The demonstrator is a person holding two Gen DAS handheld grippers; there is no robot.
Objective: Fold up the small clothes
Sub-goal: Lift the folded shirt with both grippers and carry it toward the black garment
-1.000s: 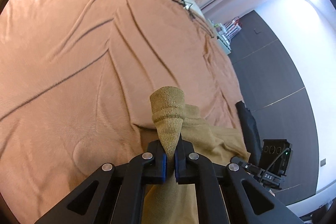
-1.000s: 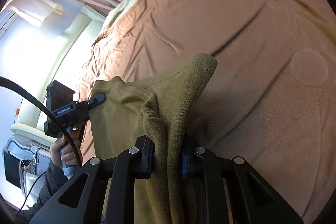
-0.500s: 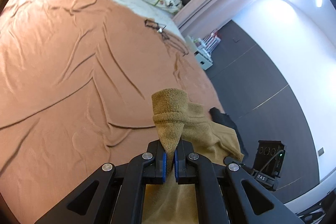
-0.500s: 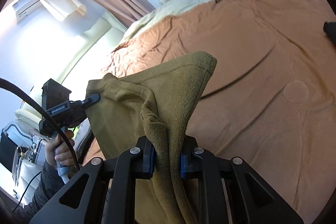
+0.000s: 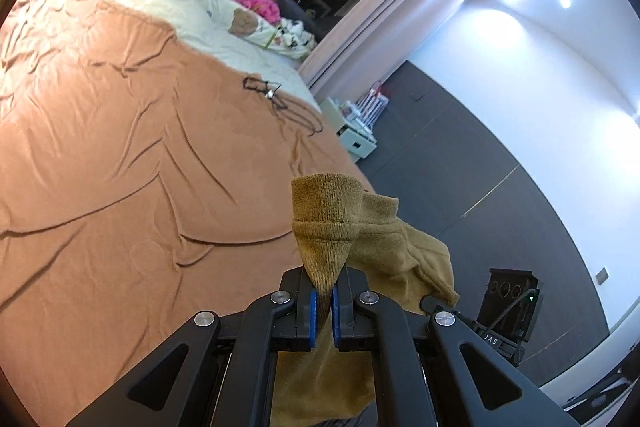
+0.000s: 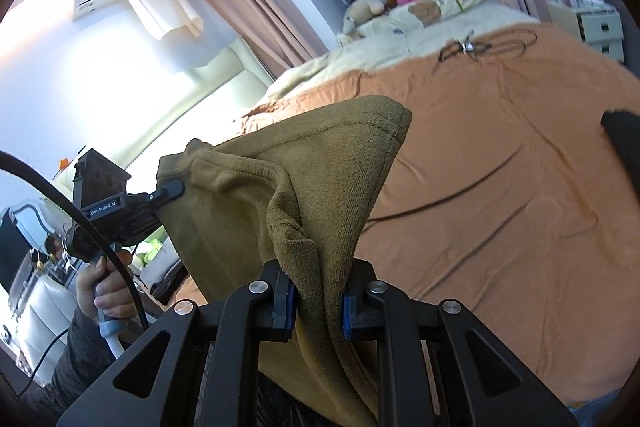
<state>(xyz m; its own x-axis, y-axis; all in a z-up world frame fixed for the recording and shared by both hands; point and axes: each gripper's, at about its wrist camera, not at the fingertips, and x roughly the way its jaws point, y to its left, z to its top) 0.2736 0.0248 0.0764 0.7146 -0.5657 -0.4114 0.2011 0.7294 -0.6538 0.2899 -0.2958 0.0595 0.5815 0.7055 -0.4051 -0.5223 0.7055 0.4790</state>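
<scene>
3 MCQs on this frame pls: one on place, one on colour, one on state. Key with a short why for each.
1. Where does the wire hanger lie?
A. on the orange bedspread, near the cream bedding
B. on the floor
C. in the right claw

2. What colour is the garment?
A. pink
B. olive-brown
C. white

3. What state are the claws in?
A. both open
B. only the left shut on the garment
C. both shut on the garment

Key:
1 A: the wire hanger rests on the orange bedspread, close to the cream bedding.
2 B: the garment is olive-brown in both views.
3 C: the left claw and the right claw each pinch cloth between their blue pads.
</scene>
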